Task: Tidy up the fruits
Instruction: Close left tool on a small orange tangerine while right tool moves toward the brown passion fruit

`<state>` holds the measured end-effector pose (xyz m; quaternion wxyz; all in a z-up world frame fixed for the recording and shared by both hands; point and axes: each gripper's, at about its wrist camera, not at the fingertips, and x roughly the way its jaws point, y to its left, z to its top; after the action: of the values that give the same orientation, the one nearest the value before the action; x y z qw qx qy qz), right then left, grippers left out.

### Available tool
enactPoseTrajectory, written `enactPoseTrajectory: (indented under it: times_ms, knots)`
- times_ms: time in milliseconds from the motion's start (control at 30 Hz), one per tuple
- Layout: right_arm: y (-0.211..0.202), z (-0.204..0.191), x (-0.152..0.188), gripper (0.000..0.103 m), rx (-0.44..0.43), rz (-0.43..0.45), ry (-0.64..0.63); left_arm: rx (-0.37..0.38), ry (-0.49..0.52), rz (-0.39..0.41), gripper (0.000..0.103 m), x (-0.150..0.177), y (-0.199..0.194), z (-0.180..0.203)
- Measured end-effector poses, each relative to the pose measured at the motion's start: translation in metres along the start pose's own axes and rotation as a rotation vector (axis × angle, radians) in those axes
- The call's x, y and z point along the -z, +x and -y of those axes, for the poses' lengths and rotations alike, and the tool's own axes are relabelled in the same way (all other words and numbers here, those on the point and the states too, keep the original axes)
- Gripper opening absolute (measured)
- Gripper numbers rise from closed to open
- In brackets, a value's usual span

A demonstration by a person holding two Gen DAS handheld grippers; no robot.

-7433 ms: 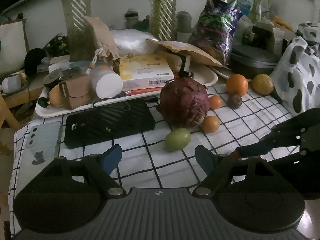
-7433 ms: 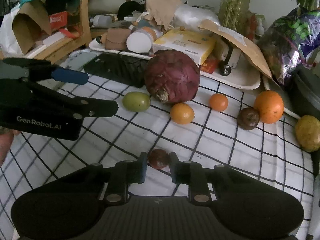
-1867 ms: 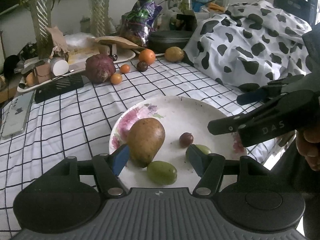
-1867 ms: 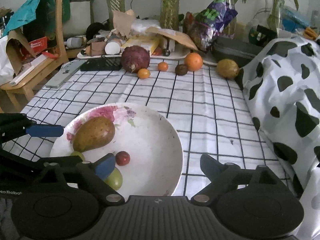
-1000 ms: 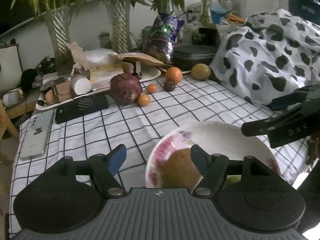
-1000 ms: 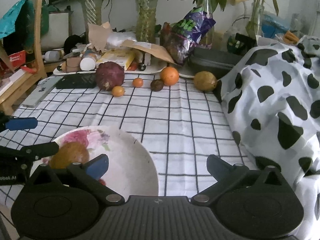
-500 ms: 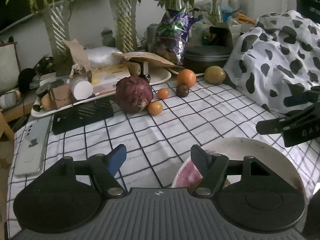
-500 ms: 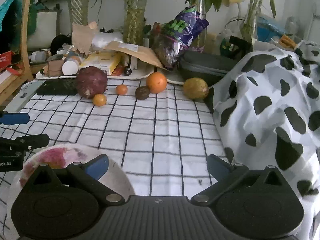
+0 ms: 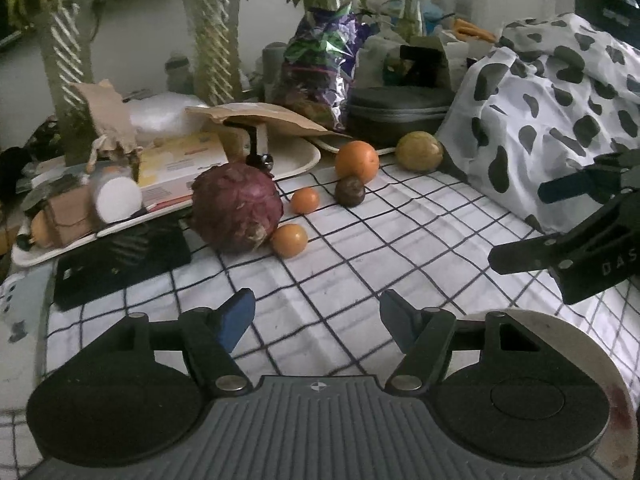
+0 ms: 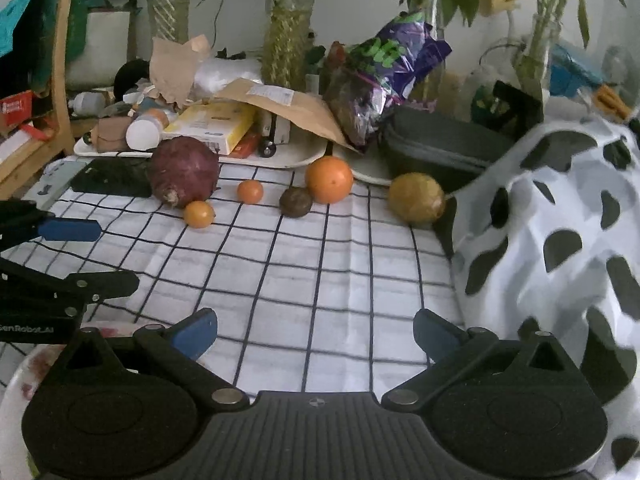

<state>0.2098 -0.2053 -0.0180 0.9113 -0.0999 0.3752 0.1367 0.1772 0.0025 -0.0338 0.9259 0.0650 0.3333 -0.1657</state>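
Observation:
On the checked cloth at the far side lie a large orange, two small oranges, a dark round fruit and a yellow-green fruit. A red cabbage sits beside them. My left gripper is open and empty above the cloth. My right gripper is open and empty, to the right of the left one. The floral plate's rim shows at the near edge, its contents hidden.
A cluttered white tray with boxes and a paper bag stands behind the fruit. A black device and a phone lie left. A cow-print cloth rises on the right. Plants and a dark case line the back.
Both grippers have moved forward from over the plate toward the fruit at the far side. The plate with its fruit has slid out of view beneath them. Both stayed open.

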Motion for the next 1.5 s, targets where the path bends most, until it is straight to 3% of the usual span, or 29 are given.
enactPoseTrajectory:
  times_ms: [100,233,733,1167,1267,1500]
  knots:
    - [0.01,0.002,-0.006,0.103,-0.006,-0.01,-0.01,0.02,0.005,-0.005,0.066,-0.005,0.012,-0.004]
    - [0.021,0.003,-0.015,0.103,-0.005,-0.011,-0.036,0.035,0.018,-0.019,0.057,-0.01,0.03,-0.009]
    - [0.051,0.022,-0.038,0.103,0.015,0.001,-0.042,0.074,0.018,-0.038,0.054,-0.026,0.081,-0.018]
    - [0.066,0.023,-0.047,0.103,0.013,0.0,-0.065,0.014,0.036,-0.02,0.038,-0.031,0.092,-0.01]
    - [0.067,0.023,-0.046,0.103,0.012,-0.003,-0.057,0.018,0.036,-0.025,0.03,-0.031,0.091,-0.01]
    - [0.069,0.025,-0.046,0.103,-0.011,0.0,-0.024,0.063,0.053,-0.033,0.03,-0.034,0.084,-0.007]
